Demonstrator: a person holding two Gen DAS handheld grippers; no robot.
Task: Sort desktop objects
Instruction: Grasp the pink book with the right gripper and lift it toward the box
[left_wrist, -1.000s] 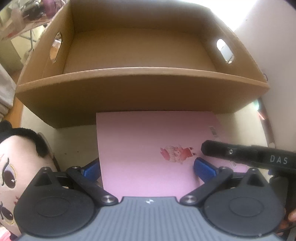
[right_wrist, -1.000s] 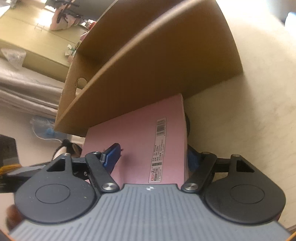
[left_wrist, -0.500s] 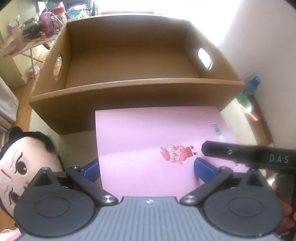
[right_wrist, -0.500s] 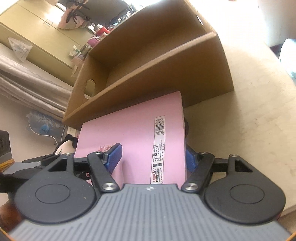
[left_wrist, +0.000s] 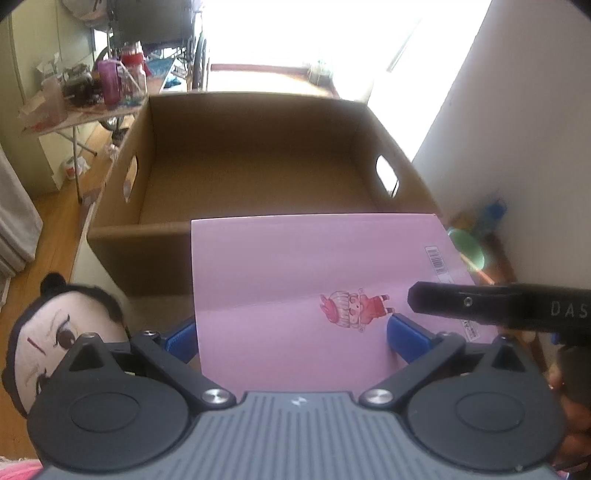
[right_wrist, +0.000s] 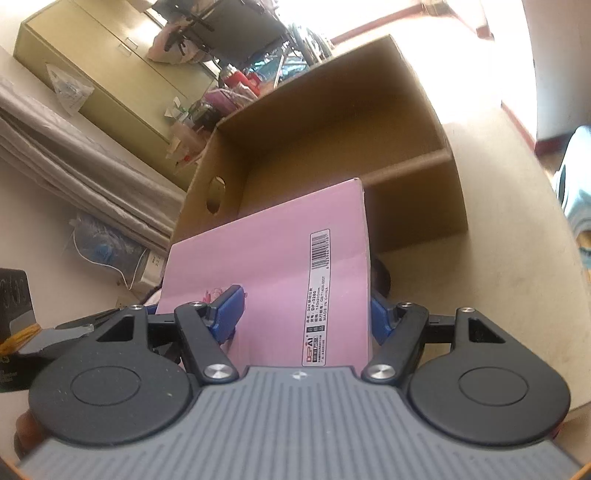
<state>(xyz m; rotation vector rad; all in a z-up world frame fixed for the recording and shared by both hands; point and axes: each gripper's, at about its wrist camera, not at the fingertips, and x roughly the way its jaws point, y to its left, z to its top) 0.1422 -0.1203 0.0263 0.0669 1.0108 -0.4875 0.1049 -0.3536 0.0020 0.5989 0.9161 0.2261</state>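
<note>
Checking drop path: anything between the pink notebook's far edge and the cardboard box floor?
Nothing. In the left wrist view the pink notebook reaches over the cardboard box near wall; the box floor beyond is bare.

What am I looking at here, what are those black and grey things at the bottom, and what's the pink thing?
There is no robot here. A person holds a hand-held clamp in each hand, and each clamp carries a wide-angle camera looking forward along its two blue-tipped fingers. So each picture is one clamp's own view, and the grey and black shapes at the bottom are the clamp's body.

The left gripper and the right gripper both appear to pinch the same pink notebook, each from a different edge, with a finger above and a finger below. It has a small cartoon figure and a barcode. They hold it just in front of an open cardboard box with nothing visible inside. A plush doll lies at the lower left of the left view.
</note>
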